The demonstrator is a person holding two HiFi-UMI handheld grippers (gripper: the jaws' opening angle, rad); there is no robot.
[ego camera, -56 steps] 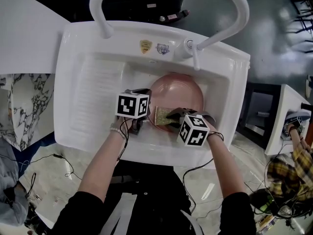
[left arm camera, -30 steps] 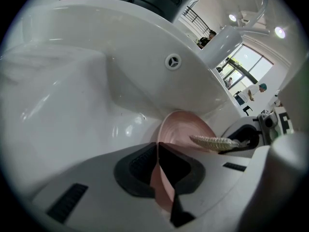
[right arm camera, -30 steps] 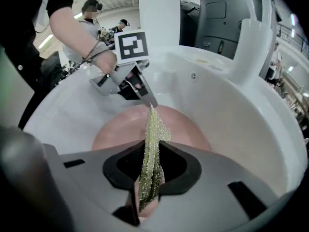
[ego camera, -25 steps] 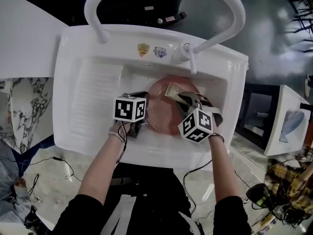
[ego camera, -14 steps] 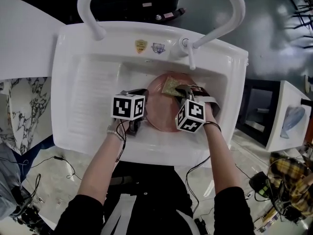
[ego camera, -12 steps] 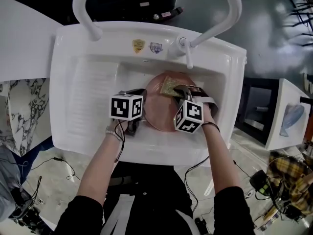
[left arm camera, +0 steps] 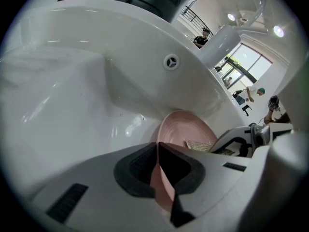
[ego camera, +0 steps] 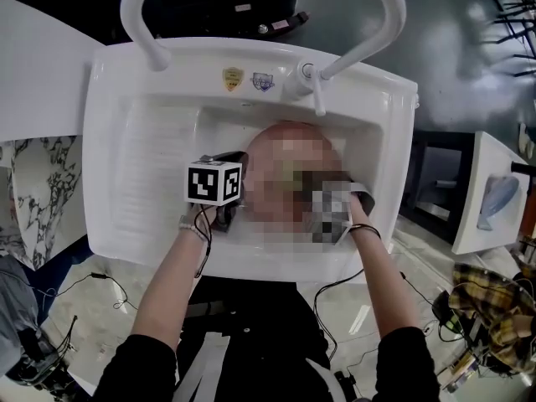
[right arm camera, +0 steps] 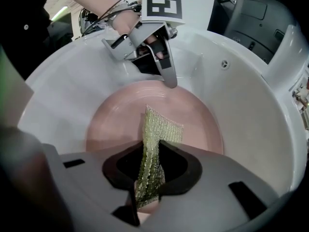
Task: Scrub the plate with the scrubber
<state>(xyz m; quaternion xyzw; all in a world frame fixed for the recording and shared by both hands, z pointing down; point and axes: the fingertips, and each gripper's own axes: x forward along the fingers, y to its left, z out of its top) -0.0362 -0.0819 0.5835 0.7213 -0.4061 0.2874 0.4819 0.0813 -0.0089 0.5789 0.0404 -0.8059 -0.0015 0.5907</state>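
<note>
Left gripper (left arm camera: 157,175): jaws clamped on the left rim of the round pink plate (left arm camera: 188,129). That anchors the plate in the white ceramic sink basin (left arm camera: 72,95), so I'd expect no sliding or spinning under load. Right gripper (right arm camera: 147,178): jaws pinched shut on one edge of the green-gold mesh scrubber pad (right arm camera: 159,129). The free end reaches the middle of the plate and looks to be touching it. Reads as mid-scrub.

plate (right arm camera: 198,115): the head view shows it only as blur; near rim covered by the right gripper (right arm camera: 150,151) body.
scrubber (right arm camera: 164,127): lower end buried between that gripper's closed jaws.
left gripper (left arm camera: 158,153): pads hide the plate rim they pinch.
stickers (ego camera: 229,79): print too small to read.
distant people (left arm camera: 251,93): too small to tell.
</note>
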